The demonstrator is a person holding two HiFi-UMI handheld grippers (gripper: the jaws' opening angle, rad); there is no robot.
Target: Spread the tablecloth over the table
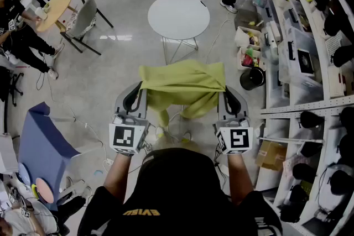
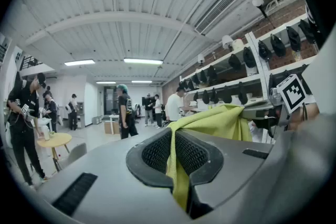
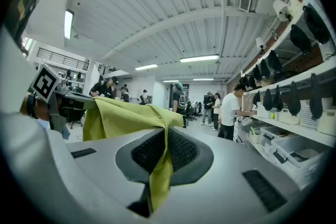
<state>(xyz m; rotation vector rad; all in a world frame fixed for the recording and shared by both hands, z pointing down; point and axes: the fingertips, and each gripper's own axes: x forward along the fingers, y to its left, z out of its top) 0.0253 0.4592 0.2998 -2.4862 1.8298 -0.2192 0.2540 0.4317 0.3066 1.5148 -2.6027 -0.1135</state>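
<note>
A yellow-green tablecloth [image 1: 182,85] hangs stretched between my two grippers, held up in the air in front of me. My left gripper [image 1: 139,87] is shut on its left corner, and the cloth [image 2: 181,165] runs pinched between the black pads. At the right corner my right gripper [image 1: 225,89] is shut on the tablecloth [image 3: 160,176] in the same way. The cloth sags in folds between them. The round white table [image 1: 178,15] stands on the floor beyond the cloth, bare on top.
Shelving with bins and black headsets [image 1: 310,47] runs along the right. A grey chair [image 1: 83,19] and a small wooden table [image 1: 54,8] stand at the left, a blue seat [image 1: 41,146] at the near left. Several people stand around the room.
</note>
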